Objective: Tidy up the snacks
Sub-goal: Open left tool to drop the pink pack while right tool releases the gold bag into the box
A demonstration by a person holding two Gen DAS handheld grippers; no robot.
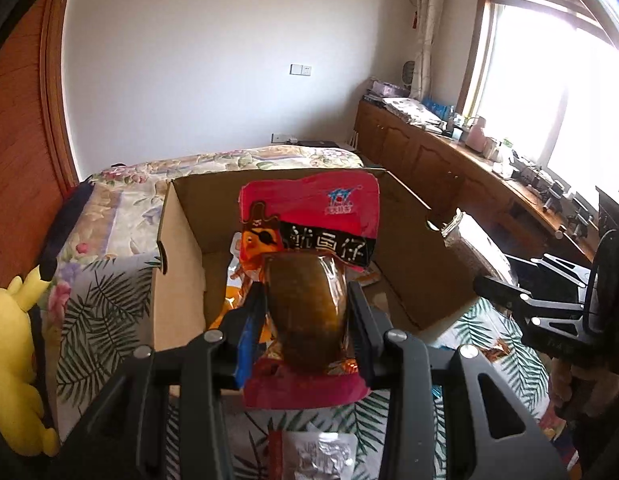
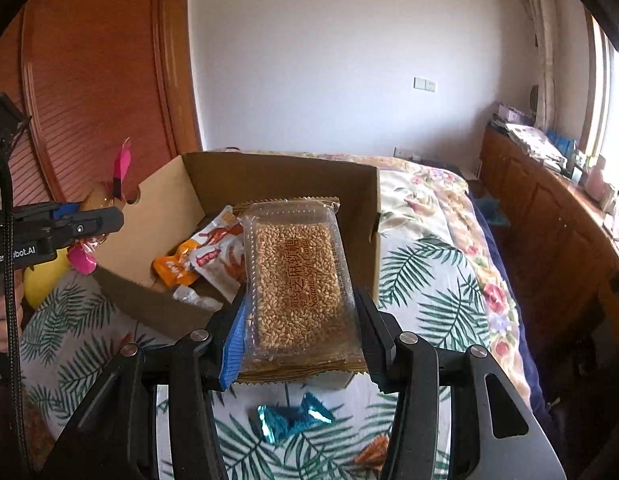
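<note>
Bedspread below hand-held gripper (image 2: 299,320)-clamped sesame candy (image 2: 297,284)

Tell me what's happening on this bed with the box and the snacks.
A person is sorting snacks into a cardboard box on a bed with a leaf-print cover, one handheld gripper in each hand. The left gripper clamps a red squid snack packet; the right gripper clamps a sesame soft candy pack. Both are held near the box, not yet dropped in. A few packets already lie inside; a teal candy sits loose on the cover.
</note>
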